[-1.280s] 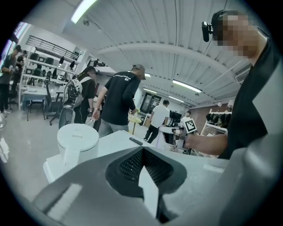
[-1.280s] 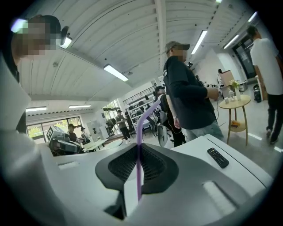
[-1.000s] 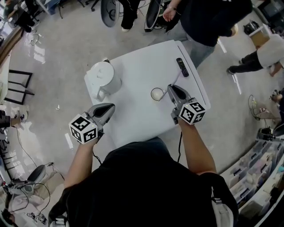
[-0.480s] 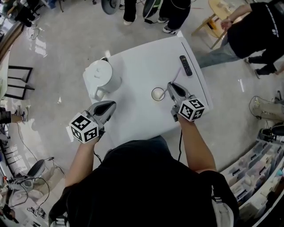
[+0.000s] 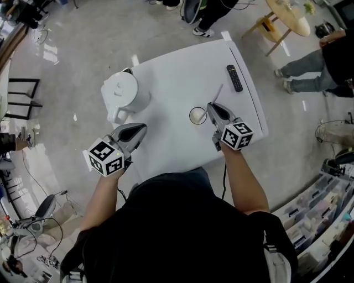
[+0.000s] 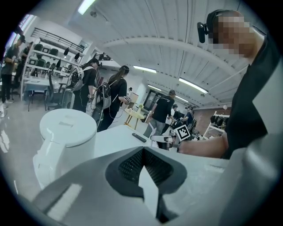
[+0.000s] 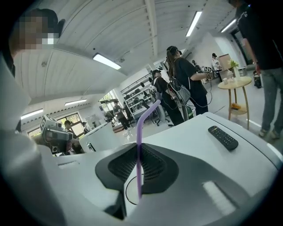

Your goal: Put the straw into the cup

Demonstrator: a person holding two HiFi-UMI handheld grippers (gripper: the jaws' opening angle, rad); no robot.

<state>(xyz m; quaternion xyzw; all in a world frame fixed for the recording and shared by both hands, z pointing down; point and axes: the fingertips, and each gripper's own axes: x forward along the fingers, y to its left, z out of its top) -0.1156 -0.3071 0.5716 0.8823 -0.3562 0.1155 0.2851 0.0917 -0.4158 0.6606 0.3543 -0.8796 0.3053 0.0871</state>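
A purple bendy straw [image 7: 139, 132] stands upright between the jaws of my right gripper [image 7: 138, 148], which is shut on it. In the head view the straw [image 5: 218, 93] juts past the right gripper [image 5: 211, 106] toward the far side of the table. The small white cup [image 5: 197, 115] stands just left of those jaws, and its rim [image 7: 131, 187] shows low between them. My left gripper [image 5: 142, 128] hovers at the table's near left edge, shut and empty; its jaws [image 6: 142, 151] meet at the tip.
A white kettle [image 5: 120, 95] stands at the left of the white table [image 5: 171, 77], close ahead of the left gripper. A black remote [image 5: 234, 78] lies near the far right edge. People and a round wooden side table [image 5: 287, 14] stand beyond the table.
My right gripper has sunk a little with the straw, staying beside the cup. The left gripper has shifted slightly. The people at the table's far side have walked away.
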